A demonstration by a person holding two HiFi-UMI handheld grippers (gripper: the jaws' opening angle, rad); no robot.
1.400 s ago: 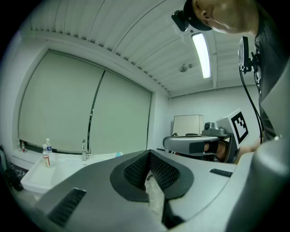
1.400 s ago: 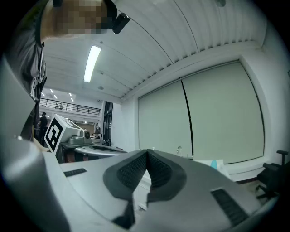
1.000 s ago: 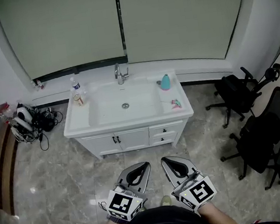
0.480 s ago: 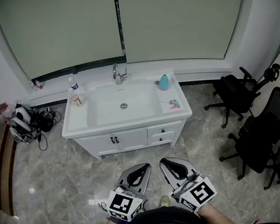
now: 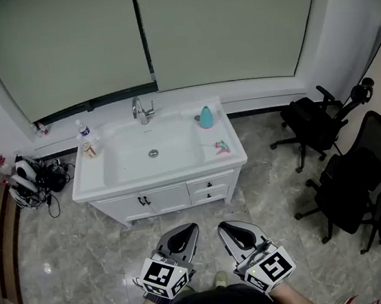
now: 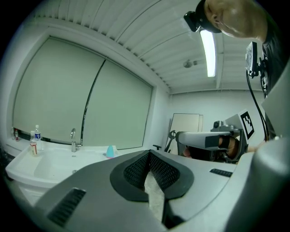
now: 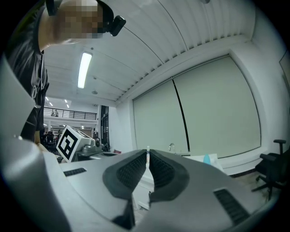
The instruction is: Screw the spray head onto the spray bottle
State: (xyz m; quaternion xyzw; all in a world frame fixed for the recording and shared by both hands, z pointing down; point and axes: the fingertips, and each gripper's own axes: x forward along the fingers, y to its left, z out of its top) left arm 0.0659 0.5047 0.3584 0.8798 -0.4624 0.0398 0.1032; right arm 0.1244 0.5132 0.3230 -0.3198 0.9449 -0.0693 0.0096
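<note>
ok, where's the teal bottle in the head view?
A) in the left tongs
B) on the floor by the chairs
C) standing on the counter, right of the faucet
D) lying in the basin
C: the bottle stands upright on the counter at the back right corner of the sink, to the right of the faucet.

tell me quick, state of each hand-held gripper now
Left grey hand-held gripper: closed, holding nothing.
Right grey hand-held gripper: closed, holding nothing.
</note>
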